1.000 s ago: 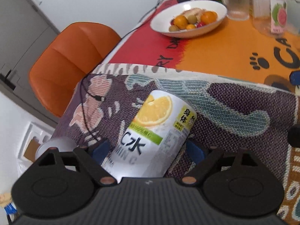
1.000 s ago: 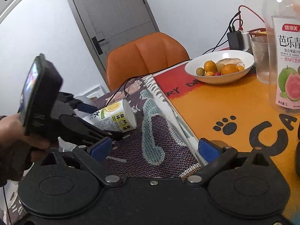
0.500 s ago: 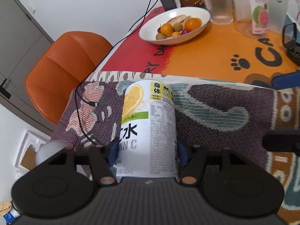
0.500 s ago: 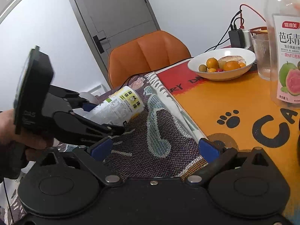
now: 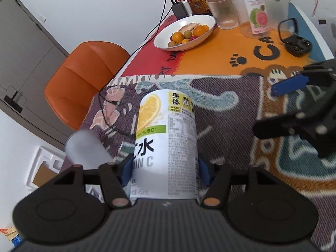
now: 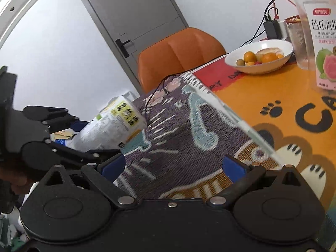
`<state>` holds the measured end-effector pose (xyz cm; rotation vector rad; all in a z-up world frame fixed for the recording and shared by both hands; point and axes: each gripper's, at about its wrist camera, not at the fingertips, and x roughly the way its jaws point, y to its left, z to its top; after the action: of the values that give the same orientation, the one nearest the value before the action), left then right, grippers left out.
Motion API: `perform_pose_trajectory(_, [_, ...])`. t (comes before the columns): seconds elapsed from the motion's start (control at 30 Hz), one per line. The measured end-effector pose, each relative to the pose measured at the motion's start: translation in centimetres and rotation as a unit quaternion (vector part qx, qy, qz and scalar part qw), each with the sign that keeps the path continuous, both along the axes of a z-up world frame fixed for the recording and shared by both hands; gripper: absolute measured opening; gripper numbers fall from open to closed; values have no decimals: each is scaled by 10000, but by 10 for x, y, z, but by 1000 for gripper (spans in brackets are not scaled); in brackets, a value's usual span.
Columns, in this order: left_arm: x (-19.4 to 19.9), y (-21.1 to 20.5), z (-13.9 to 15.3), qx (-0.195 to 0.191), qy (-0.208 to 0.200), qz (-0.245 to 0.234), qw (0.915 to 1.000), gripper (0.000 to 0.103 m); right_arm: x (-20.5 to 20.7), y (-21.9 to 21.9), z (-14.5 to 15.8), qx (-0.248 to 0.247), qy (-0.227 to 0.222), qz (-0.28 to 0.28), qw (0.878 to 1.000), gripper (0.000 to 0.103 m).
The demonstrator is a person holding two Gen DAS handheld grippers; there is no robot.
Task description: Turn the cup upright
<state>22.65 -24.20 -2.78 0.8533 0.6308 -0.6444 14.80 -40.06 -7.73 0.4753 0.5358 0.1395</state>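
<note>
The cup (image 5: pixel 166 142) is white with a lemon picture and Chinese print. My left gripper (image 5: pixel 164 172) is shut on it, blue pads on both sides near its lower part. In the right wrist view the cup (image 6: pixel 113 128) hangs tilted, lifted off the woven mat (image 6: pixel 189 138), with its closed end pointing up and toward the table. My right gripper (image 6: pixel 174 168) is open and empty above the mat's near part; it also shows at the right of the left wrist view (image 5: pixel 298 105).
A white bowl of fruit (image 5: pixel 184 31), a ribbed glass (image 5: pixel 222 10), a guava juice bottle (image 5: pixel 255 8) and a black case (image 5: pixel 294 42) stand on the orange tablecloth. An orange chair (image 5: pixel 82 77) is at the table's left edge. A frosted cup (image 5: pixel 86 147) lies left of my left gripper.
My left gripper closed on the cup, lifted it off the mat and tilted it up. The right gripper stayed open and shifted a little.
</note>
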Motion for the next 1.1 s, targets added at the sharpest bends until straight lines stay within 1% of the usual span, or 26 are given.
perform_pose_trajectory(0.27, [-46, 34, 5, -75, 45, 91, 9999, 61, -20, 21, 4, 12, 62, 294, 9995, 101])
perform_pose_trajectory(0.47, [-78, 51, -2, -7, 134, 105, 9999, 61, -37, 37, 3, 111, 174, 447, 9988, 101])
perform_pose_trajectory(0.7, [-107, 67, -11, -53, 220, 317, 9992, 61, -57, 51, -1, 149, 332, 579, 9977, 103])
perform_pose_trajectory(0.77, [-115, 70, -14, 5, 228, 325, 9992, 61, -63, 53, -1, 169, 334, 584, 9976, 103])
perform_pose_trajectory(0.9, [-127, 72, -25, 200, 312, 244, 9990, 61, -73, 58, -3, 213, 356, 629, 9972, 103])
perform_pose_trajectory(0.97, [-130, 72, -37, 404, 302, 230, 9985, 61, -76, 59, -4, 250, 376, 669, 9967, 103])
perform_pose_trajectory(1.03, [-129, 72, -48, 515, 472, 246, 9973, 61, -78, 60, -6, 303, 419, 701, 9962, 103])
perform_pose_trajectory(1.1, [-129, 76, -52, 377, 409, 364, 9978, 62, -79, 60, -11, 355, 504, 716, 9955, 103])
